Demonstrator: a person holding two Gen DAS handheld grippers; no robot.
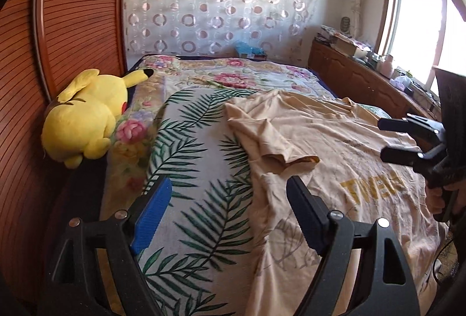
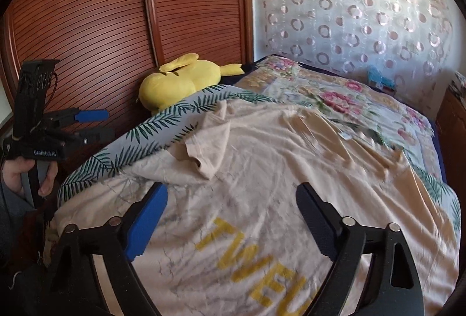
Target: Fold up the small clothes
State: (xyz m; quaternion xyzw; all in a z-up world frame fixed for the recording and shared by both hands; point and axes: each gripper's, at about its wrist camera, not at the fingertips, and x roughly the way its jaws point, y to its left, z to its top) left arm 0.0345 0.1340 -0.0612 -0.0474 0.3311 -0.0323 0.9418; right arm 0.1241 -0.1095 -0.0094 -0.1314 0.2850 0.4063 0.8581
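Beige printed cotton T-shirt (image 2: 262, 158): one sleeve folded inward, body still flat on bed; left gripper (image 1: 230, 211) and right gripper (image 2: 233, 217) released, holding nothing.

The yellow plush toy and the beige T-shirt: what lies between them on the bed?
Only the leaf-print blanket lies between the yellow plush toy and the beige T-shirt; the left wrist view shows it best.

Slatted wooden wardrobe (image 2: 87, 10), circle-patterned curtain (image 1: 218, 1), bright window (image 1: 419, 24).
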